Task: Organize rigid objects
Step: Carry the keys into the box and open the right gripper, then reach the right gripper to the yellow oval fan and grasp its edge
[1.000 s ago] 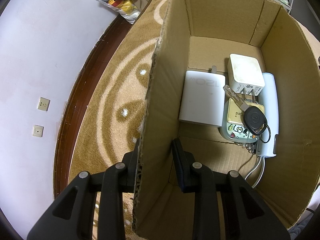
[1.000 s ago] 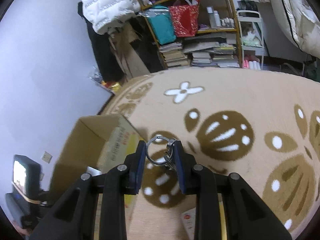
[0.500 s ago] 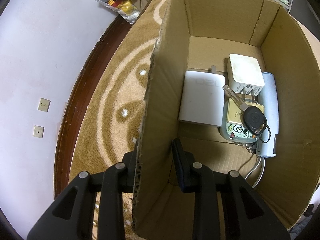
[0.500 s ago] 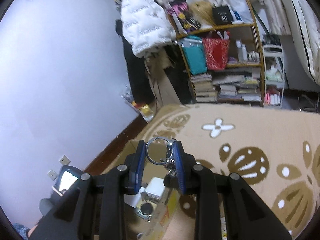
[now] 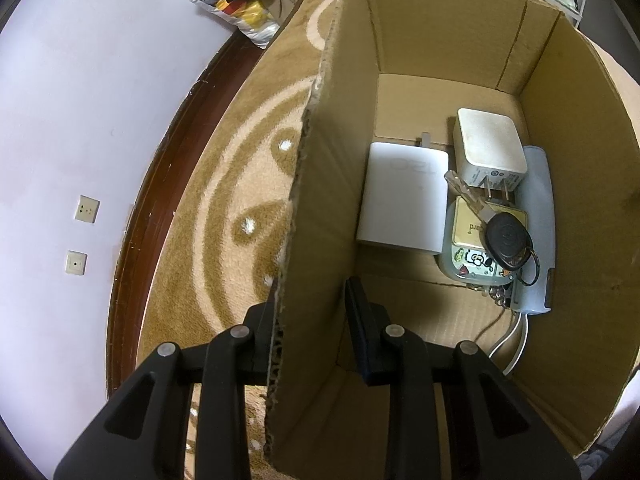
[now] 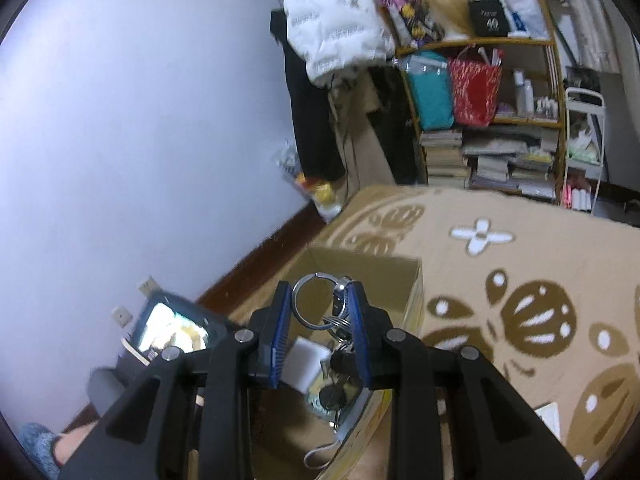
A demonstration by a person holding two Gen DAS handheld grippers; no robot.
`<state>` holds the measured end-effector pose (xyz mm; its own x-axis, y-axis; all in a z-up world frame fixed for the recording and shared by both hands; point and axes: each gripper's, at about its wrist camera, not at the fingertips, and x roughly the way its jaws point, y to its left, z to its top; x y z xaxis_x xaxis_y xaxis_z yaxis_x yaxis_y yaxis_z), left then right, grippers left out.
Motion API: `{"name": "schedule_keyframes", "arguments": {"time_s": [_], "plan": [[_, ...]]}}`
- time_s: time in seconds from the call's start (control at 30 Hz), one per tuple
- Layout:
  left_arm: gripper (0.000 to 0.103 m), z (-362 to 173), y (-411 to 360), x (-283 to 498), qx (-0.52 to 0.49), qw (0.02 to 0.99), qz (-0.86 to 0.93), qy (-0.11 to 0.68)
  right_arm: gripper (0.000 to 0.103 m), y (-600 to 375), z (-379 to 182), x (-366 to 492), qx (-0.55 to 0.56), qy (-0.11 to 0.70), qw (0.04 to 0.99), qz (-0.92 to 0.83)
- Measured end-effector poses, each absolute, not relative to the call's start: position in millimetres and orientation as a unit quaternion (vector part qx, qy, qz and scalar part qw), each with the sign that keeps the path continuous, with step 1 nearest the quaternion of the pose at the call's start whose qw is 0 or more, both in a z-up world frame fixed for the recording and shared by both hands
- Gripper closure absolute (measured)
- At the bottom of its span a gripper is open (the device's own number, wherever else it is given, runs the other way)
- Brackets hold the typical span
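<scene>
Cardboard box (image 5: 572, 184) sits on the rug, left gripper (image 5: 310, 308) clamped on its near wall to steady it. White chargers (image 5: 402, 200) and a car key (image 5: 507, 241) lie inside. Right gripper (image 6: 319, 328) pinches the key ring (image 6: 316, 300), apparently above the opening; lower inside before releasing.

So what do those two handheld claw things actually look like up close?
Both are matte black plastic. Each has two angular, triangular-cutout arms joined by round silver rivets. The left gripper has plain dark finger pads; the right gripper has ribbed blue pads. No cables or markings show.
</scene>
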<state>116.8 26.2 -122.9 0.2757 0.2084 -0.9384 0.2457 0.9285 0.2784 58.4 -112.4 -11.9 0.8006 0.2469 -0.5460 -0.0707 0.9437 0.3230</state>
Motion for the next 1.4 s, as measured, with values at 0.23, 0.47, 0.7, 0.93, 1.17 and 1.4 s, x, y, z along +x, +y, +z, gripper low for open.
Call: {"name": "schedule_keyframes", "arguments": {"time_s": [0.23, 0.47, 0.7, 0.93, 1.17, 1.4], "plan": [[0.075, -124, 27, 117, 0.190, 0.776, -0.012, 0.602, 0.073, -113, -40, 66, 0.126, 0.340, 0.930, 0.063], [0.075, -128, 23, 116, 0.196, 0.775, -0.016, 0.600, 0.066, -129, -35, 62, 0.129, 0.333, 0.933, 0.031], [0.077, -126, 24, 114, 0.196, 0.777, -0.010, 0.598, 0.040, -155, -40, 45, 0.140, 0.341, 0.929, -0.008], [0.082, -120, 25, 109, 0.193, 0.780, -0.016, 0.595, 0.037, -175, -66, 25, 0.153, 0.376, 0.913, -0.047], [0.083, -115, 29, 109, 0.181, 0.782, -0.019, 0.596, 0.037, -191, -101, 15, 0.164, 0.428, 0.886, -0.064], [0.083, -114, 26, 108, 0.182, 0.783, -0.019, 0.595, 0.037, -207, -135, -1, 0.200, 0.465, 0.858, -0.081]]}}
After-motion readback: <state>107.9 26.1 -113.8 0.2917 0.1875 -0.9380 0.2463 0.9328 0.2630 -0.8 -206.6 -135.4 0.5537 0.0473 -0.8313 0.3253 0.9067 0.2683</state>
